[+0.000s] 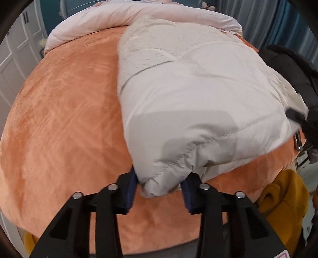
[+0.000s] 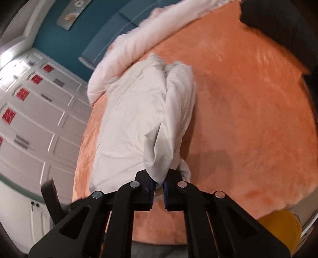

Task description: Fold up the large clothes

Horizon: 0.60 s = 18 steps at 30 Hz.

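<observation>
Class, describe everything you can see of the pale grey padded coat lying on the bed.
The pale grey quilted coat looks puffy, with stitched seams and a fleecy cream lining showing at its far end. It lies crumpled on the orange plush bedspread, partly against a pink duvet. The left gripper brackets one bunched corner with jaws apart; the right gripper pinches another fold.

Left gripper (image 1: 159, 190) fingers spread wide; right gripper (image 2: 158, 187) fingers nearly closed, pinching.
</observation>
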Available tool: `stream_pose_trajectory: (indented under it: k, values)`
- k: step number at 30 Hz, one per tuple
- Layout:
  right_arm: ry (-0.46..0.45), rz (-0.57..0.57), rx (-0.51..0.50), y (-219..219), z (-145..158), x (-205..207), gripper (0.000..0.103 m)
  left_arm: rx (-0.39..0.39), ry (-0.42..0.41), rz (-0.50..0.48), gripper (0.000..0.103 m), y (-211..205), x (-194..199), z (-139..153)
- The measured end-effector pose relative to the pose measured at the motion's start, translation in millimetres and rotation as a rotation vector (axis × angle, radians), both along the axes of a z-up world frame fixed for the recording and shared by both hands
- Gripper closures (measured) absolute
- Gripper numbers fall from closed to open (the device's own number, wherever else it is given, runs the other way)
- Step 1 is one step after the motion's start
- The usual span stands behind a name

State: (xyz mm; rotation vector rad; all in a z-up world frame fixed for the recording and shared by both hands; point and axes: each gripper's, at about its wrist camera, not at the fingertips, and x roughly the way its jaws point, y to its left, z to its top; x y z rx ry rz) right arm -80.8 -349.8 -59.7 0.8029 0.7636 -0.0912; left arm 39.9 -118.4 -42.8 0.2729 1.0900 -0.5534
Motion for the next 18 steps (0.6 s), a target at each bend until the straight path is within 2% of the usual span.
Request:
stream_pose_trajectory:
  k: [2, 3, 4, 6, 11, 14, 16, 18]
  values:
    - [0.081, 0.017, -0.086, 12.3, -13.7, 1.0, 0.097, 0.007, 0.022, 0.005, 0.072, 4.1, 0.7, -2.4]
    - [0.143, 0.024, -0.125, 16.7, -31.3, 5.7, 0.096, 0.011, 0.024, 0.002, 0.072, 3.3, -0.4, -4.8]
    - [0.187, 0.029, -0.125, 18.2, -50.4, 10.8, 0.094, 0.020, 0.015, -0.002, 0.072, 1.4, -1.9, -6.1]
    - [0.208, 0.014, -0.117, 18.7, -63.7, 14.5, 0.092, 0.064, -0.023, -0.013, 0.072, -6.0, -8.8, -6.2]
    - [0.224, -0.019, -0.136, 22.2, -41.5, 9.2, 0.089, 0.069, -0.014, 0.012, 0.072, -3.8, -4.7, -5.7]
    - [0.164, -0.041, -0.131, 23.0, -17.9, -2.7, 0.089, 0.072, -0.018, 0.017, 0.071, -1.6, -5.5, -6.6]
    - [0.128, -0.030, -0.138, 27.2, -8.8, -10.2, 0.091, 0.075, -0.020, 0.021, 0.071, -1.6, -4.7, -7.7]
    - [0.127, 0.001, -0.188, 32.8, -3.4, -7.2, 0.095, 0.073, -0.014, 0.029, 0.071, -1.5, -6.3, -8.2]
